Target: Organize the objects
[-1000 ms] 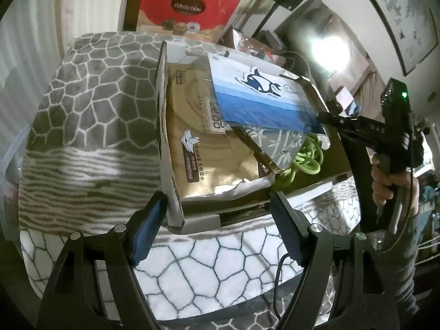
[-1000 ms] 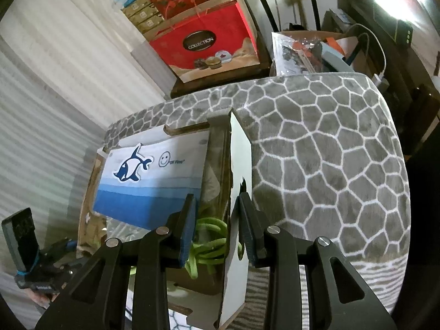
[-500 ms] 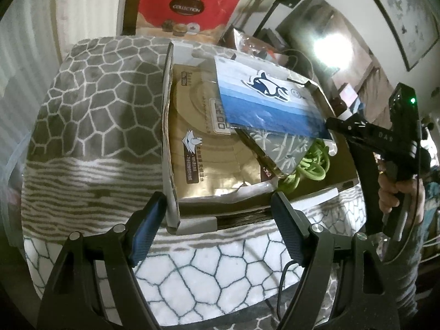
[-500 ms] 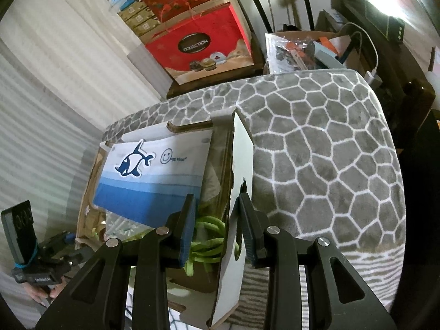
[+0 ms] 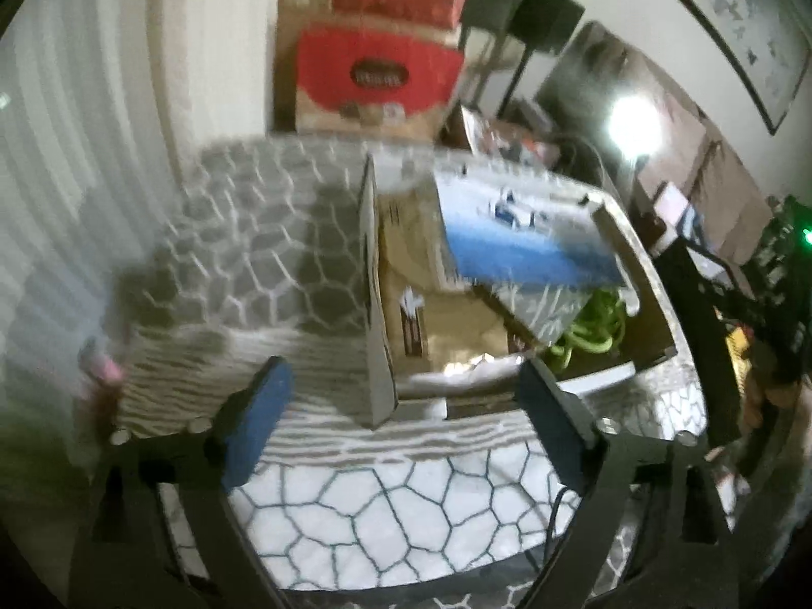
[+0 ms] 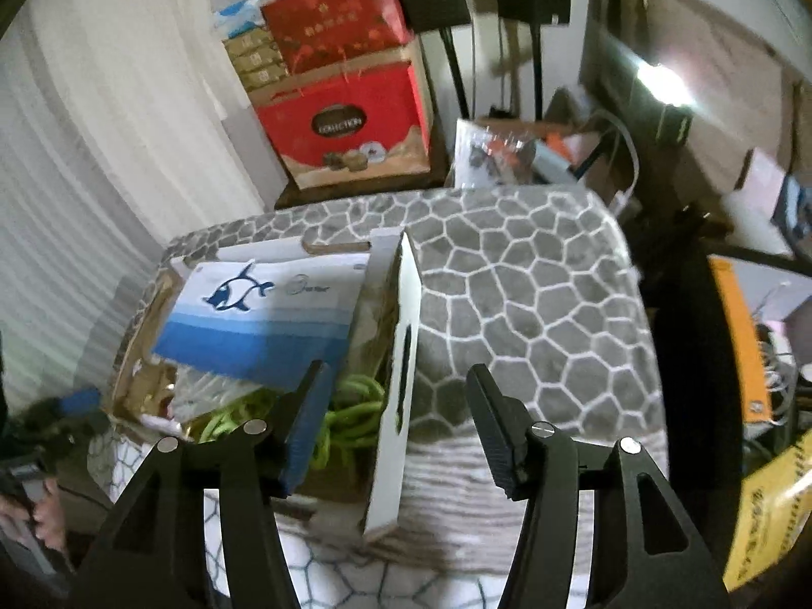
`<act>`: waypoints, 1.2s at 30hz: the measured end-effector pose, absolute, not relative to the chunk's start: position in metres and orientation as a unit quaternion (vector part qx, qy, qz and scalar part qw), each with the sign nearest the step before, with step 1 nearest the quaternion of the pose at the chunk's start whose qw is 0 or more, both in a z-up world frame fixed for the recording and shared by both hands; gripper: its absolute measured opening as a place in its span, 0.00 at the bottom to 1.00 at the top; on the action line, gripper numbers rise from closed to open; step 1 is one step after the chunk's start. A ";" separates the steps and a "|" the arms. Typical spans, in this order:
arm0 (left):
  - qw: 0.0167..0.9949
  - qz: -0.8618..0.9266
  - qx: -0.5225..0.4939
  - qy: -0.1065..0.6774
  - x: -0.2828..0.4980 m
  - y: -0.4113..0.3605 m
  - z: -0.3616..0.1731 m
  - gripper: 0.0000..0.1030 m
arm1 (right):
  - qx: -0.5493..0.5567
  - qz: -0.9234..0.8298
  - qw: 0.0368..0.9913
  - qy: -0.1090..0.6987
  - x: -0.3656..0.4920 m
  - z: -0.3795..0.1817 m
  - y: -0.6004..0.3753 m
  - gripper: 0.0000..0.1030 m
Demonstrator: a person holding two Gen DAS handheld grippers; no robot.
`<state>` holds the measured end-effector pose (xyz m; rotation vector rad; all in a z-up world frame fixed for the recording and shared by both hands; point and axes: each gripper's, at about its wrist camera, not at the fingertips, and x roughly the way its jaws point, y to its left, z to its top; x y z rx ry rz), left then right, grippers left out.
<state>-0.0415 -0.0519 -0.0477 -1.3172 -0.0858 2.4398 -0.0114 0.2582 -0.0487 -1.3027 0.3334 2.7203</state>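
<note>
1. A cardboard box [image 6: 401, 355] sits on a surface covered by a grey blanket [image 6: 533, 304] with a white honeycomb pattern; seen from the right wrist, its white side wall stands upright between the two fingers of the right tool [image 6: 396, 424].
2. The right tool's jaws have just been opening and now stand apart on either side of that wall, with neither pad pressing on it.
3. Inside the box, a flat white-and-blue pack [image 6: 264, 319] printed with a dark blue fish logo lies on top, tilted; the small script beside the logo is too blurred to read.
4. A coil of bright green cord [image 6: 350, 411] lies in the box's near corner, partly under the pack.
5. A gold-brown carton [image 5: 406, 274] fills the box's other side in the blurred left wrist view; its printing cannot be read.
6. The left tool [image 5: 401, 406] hangs wide open in front of the box's near end; its jaws have just been opening, and nothing is gripped.
7. Behind the surface stands a red gift box [image 6: 350, 127] with a dark oval label reading "COLLECTION" above pictured sweets.
8. A second red box [image 6: 335, 20] is stacked above it.
9. A person's hand [image 5: 776, 391] holds the right tool at the left view's edge.
</note>
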 end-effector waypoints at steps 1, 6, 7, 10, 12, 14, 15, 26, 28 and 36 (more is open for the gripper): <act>0.179 0.870 -0.459 -0.029 -0.039 -0.052 -0.044 0.95 | -0.424 0.898 0.063 0.101 -0.004 -0.044 0.250 0.55; 0.166 0.887 -0.430 -0.013 -0.022 -0.047 -0.030 1.00 | -0.401 0.909 0.065 0.092 0.023 -0.035 0.220 0.71; 0.166 0.887 -0.430 -0.010 -0.020 -0.046 -0.029 1.00 | -0.396 0.912 0.066 0.088 0.027 -0.033 0.214 0.75; 0.166 0.887 -0.431 -0.006 -0.015 -0.040 -0.027 1.00 | -0.384 0.918 0.072 0.070 0.039 -0.028 0.195 0.81; 0.167 0.887 -0.431 -0.008 -0.012 -0.038 -0.027 1.00 | -0.378 0.920 0.076 0.067 0.044 -0.026 0.188 0.82; 0.174 0.884 -0.433 -0.010 -0.010 -0.036 -0.028 1.00 | -0.375 0.920 0.084 0.069 0.048 -0.027 0.183 0.87; 0.179 0.881 -0.437 -0.012 -0.009 -0.035 -0.030 1.00 | -0.374 0.921 0.090 0.069 0.050 -0.028 0.181 0.88; 0.148 0.886 -0.440 0.003 -0.003 -0.029 -0.039 1.00 | -0.377 0.916 0.122 0.066 0.061 -0.049 0.164 0.99; 0.144 0.885 -0.442 0.002 -0.002 -0.028 -0.041 1.00 | -0.378 0.916 0.124 0.061 0.062 -0.051 0.161 0.99; 0.130 0.883 -0.451 -0.006 -0.001 -0.030 -0.048 1.00 | -0.382 0.914 0.122 0.066 0.063 -0.057 0.157 0.99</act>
